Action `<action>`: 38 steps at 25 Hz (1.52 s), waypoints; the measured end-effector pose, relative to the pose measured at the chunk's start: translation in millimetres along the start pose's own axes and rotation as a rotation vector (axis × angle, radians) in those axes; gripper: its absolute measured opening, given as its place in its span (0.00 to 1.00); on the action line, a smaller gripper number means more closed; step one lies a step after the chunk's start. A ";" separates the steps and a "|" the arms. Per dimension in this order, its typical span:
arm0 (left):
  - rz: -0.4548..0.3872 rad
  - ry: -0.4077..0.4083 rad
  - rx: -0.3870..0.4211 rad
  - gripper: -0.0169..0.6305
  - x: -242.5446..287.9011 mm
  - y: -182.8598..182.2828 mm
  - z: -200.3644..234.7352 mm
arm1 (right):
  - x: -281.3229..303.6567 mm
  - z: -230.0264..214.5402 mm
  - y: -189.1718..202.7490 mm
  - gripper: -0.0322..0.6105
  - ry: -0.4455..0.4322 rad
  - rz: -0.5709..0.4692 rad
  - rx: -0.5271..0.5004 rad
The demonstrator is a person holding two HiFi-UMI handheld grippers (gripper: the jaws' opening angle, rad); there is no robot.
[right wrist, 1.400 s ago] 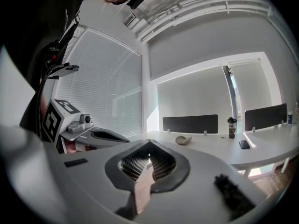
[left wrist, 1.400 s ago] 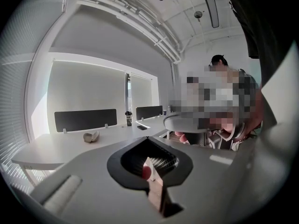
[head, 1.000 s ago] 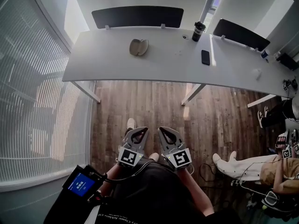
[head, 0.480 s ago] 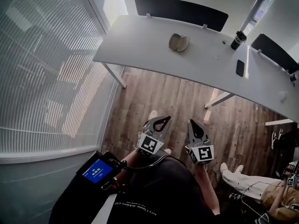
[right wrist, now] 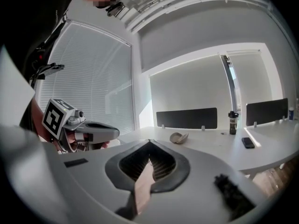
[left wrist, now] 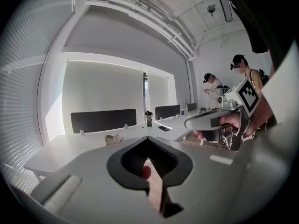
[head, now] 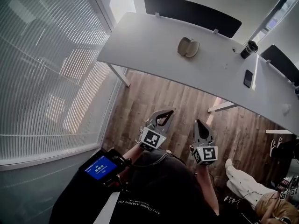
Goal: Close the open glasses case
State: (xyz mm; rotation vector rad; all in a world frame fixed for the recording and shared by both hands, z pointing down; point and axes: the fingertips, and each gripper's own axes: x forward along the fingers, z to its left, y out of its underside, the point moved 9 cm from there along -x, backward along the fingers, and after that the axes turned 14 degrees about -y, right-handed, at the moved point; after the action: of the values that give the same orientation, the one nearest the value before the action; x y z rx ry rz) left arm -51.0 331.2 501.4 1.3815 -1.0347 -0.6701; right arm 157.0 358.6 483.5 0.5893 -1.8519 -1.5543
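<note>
- While the glasses case (head: 188,47) is lying open on the table (head: 149,36) at twelve o'clock, closing is not yet starting.
- Left gripper (head: 167,113) and right gripper (head: 198,124) are hanging clenched, empty, well apart from it.

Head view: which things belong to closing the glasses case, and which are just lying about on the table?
For the job: open glasses case, left gripper and right gripper, both shut and empty.
Lying about: black phone and dark bottle, both on the white table.
</note>
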 end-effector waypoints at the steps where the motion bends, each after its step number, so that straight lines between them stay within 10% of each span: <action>1: -0.004 0.002 0.003 0.04 5.4 -1.7 4.4 | 5.4 -3.3 -1.9 0.05 -0.003 -0.001 -0.001; 38: 0.056 0.007 -0.131 0.04 126.2 -9.7 165.1 | 197.1 -59.1 -64.8 0.05 -0.036 0.128 -0.021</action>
State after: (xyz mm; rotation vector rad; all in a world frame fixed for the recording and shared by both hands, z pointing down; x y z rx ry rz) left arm -140.0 143.2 498.0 1.2365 -1.0030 -0.6795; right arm 58.6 167.8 462.5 0.4266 -1.8598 -1.5070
